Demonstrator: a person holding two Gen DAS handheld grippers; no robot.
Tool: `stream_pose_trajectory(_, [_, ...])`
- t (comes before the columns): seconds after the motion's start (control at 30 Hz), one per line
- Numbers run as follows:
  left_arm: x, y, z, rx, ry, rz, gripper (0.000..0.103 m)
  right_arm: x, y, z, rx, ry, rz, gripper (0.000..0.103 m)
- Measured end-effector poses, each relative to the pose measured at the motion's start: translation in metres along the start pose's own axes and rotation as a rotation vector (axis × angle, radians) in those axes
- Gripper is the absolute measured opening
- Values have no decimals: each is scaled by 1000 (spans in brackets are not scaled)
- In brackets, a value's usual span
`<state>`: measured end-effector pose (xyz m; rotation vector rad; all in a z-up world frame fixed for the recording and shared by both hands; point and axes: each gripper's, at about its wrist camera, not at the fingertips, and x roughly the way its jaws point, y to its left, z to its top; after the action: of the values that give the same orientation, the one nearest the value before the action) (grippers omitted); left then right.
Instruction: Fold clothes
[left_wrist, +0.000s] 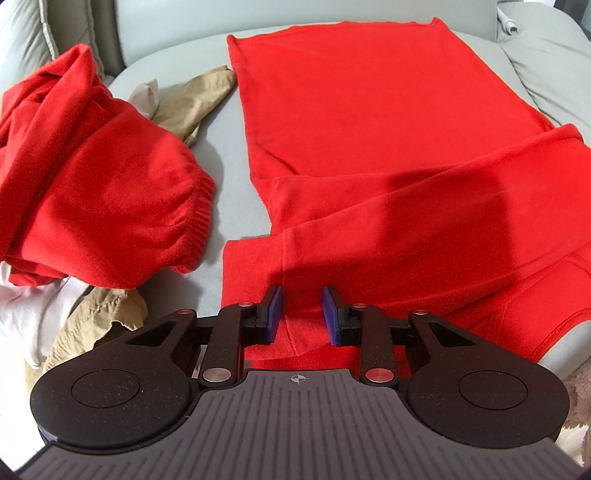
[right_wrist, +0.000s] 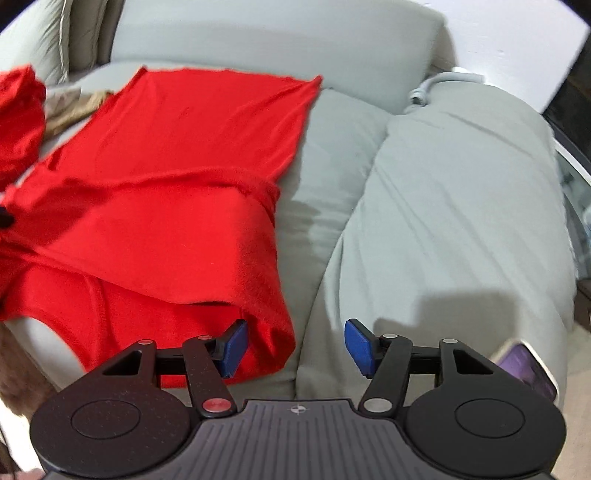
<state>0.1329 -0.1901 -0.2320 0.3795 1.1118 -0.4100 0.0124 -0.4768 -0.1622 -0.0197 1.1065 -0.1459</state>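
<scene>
Red shirt (left_wrist: 369, 147) lay spread flat on grey sofa seat (left_wrist: 229, 184), one sleeve folded across body near front edge. Left gripper (left_wrist: 300, 314) stood over shirt's near left corner, blue pads apart, raised fold of red cloth between them, not visibly pinched. Right gripper (right_wrist: 293, 345) stood at shirt's near right corner, jaws wide, left pad against red fabric, right pad over bare cushion. Crumpled red garment (left_wrist: 92, 184) sat on beige and white clothes (left_wrist: 74, 325) at seat's left edge.

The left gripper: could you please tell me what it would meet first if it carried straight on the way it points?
Most likely the near edge of the red shirt, directly between its open fingers.
</scene>
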Motion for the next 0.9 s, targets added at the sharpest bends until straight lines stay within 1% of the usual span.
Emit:
stream_pose_trajectory(0.03, [0, 1, 0, -1, 1, -1, 32, 3, -3, 0, 23, 10, -10, 23])
stream_pose_trajectory(0.07, [0, 2, 1, -1, 3, -2, 32, 6, -6, 0, 45, 19, -21, 9])
stream_pose_trajectory(0.17, [0, 3, 1, -5, 7, -7, 32, 16, -14, 0, 113, 48, -52, 16])
stream_pose_trajectory(0.2, [0, 4, 1, -7, 7, -9, 32, 17, -20, -3, 173, 61, -42, 22])
stream_pose_trajectory(0.23, [0, 4, 1, -7, 7, -11, 32, 19, -25, -6, 211, 98, -36, 32])
stream_pose_trajectory(0.3, [1, 4, 1, -6, 7, -12, 32, 17, -27, -7, 215, 134, -53, 43])
stream_pose_trajectory(0.33, [0, 4, 0, -5, 6, -12, 32, 14, -29, -8, 216, 162, -71, 42])
stream_pose_trajectory(0.37, [-1, 4, 0, -4, 3, -12, 32, 11, -30, -9, 222, 172, -78, 42])
stream_pose_trajectory(0.43, [-1, 3, -1, -6, -4, -11, 32, -12, -39, -5, 272, 114, -78, 42])
stream_pose_trajectory(0.5, [-2, 3, -1, -8, -9, -10, 32, -27, -39, 4, 297, 32, -40, 41])
stream_pose_trajectory(0.57, [-2, 3, -1, -13, -10, -12, 32, -37, -39, 15, 329, -42, 3, 35])
stream_pose_trajectory(0.6, [-2, 4, 0, -15, -10, -14, 32, -36, -40, 22, 367, -66, 33, 30])
stream_pose_trajectory(0.63, [-2, 4, 0, -17, -9, -16, 32, -33, -42, 29, 415, -79, 63, 27])
stream_pose_trajectory(0.77, [-3, 7, 1, -22, -11, -25, 32, -5, -51, 52, 578, -58, 175, 28])
stream_pose_trajectory(0.83, [-4, 8, 1, -24, -10, -27, 32, 13, -56, 61, 671, -31, 234, 37])
stream_pose_trajectory(0.9, [-4, 8, 2, -27, -8, -30, 31, 31, -57, 71, 758, 11, 273, 39])
